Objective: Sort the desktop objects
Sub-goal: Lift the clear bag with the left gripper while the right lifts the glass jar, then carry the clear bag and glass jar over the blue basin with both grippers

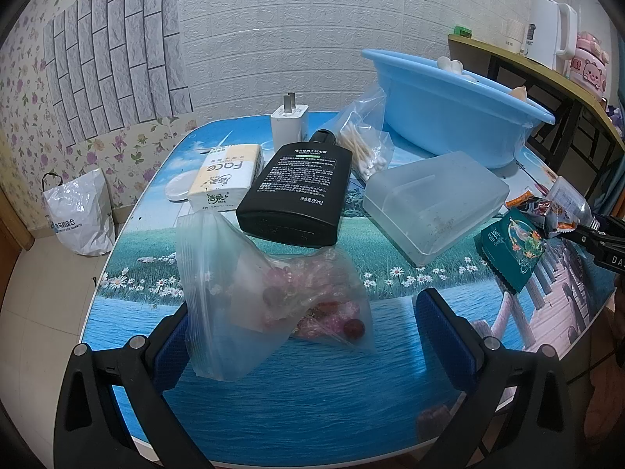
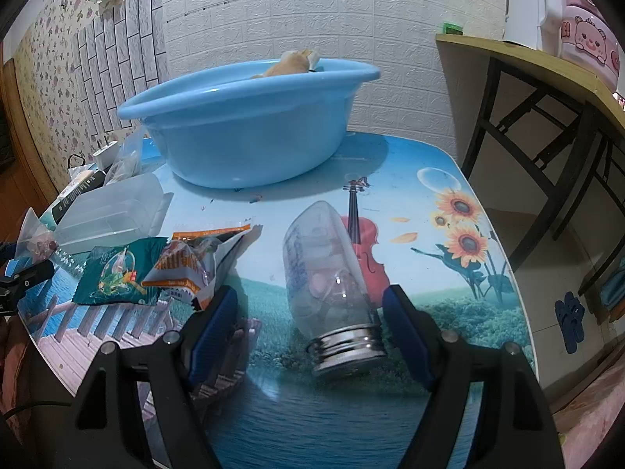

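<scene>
A clear bottle point(image 2: 332, 277) with a metal screw neck lies on the printed table point(image 2: 410, 179) between the right gripper's point(image 2: 312, 324) spread, untouching fingers. The left gripper point(image 1: 308, 324) stands released around a zip bag of beads point(image 1: 273, 293). Behind sits a blue basin point(image 2: 242, 133).

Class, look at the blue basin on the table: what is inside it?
Above the blue basin rim, an orange-tan object pokes up, and small white rounded items show in the left wrist view. The basin's wall hides everything lower down.
</scene>
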`<state>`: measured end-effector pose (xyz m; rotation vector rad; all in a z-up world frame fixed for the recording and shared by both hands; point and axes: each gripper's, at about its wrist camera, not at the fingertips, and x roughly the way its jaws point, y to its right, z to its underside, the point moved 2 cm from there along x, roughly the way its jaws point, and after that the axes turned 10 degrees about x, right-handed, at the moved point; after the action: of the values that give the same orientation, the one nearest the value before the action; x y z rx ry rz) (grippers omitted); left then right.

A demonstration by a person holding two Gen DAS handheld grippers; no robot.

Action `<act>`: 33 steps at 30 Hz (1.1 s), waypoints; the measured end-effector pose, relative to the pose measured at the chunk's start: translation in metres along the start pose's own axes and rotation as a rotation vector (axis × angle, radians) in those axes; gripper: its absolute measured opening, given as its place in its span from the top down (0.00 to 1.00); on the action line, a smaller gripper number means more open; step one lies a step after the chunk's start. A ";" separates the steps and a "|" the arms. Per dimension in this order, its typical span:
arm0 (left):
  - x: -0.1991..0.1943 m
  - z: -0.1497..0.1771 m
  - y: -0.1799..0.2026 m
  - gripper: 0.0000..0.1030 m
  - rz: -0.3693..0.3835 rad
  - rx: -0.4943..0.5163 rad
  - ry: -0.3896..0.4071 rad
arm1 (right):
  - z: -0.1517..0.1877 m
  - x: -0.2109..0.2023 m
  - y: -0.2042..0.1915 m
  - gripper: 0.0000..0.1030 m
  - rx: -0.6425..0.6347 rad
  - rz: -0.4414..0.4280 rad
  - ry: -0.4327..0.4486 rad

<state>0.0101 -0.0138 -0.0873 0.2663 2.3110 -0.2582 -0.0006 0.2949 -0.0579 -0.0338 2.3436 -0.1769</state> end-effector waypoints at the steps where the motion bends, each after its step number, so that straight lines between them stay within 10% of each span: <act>1: 0.000 0.000 0.000 0.00 -0.001 -0.001 0.001 | 0.000 0.000 0.000 0.27 0.000 0.002 0.002; 6: -0.004 -0.002 -0.005 0.21 -0.007 -0.019 0.027 | -0.003 -0.003 0.006 0.59 0.021 0.013 0.020; 15: -0.012 -0.001 -0.013 0.67 0.010 -0.063 0.067 | -0.005 -0.011 0.009 0.61 0.059 -0.009 0.036; 33: -0.055 -0.075 0.017 0.68 0.026 0.003 0.248 | -0.065 -0.059 -0.019 0.61 0.070 -0.094 0.204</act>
<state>-0.0002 0.0166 0.0018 0.3467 2.5502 -0.2258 -0.0056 0.2887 0.0313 -0.0959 2.5393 -0.3216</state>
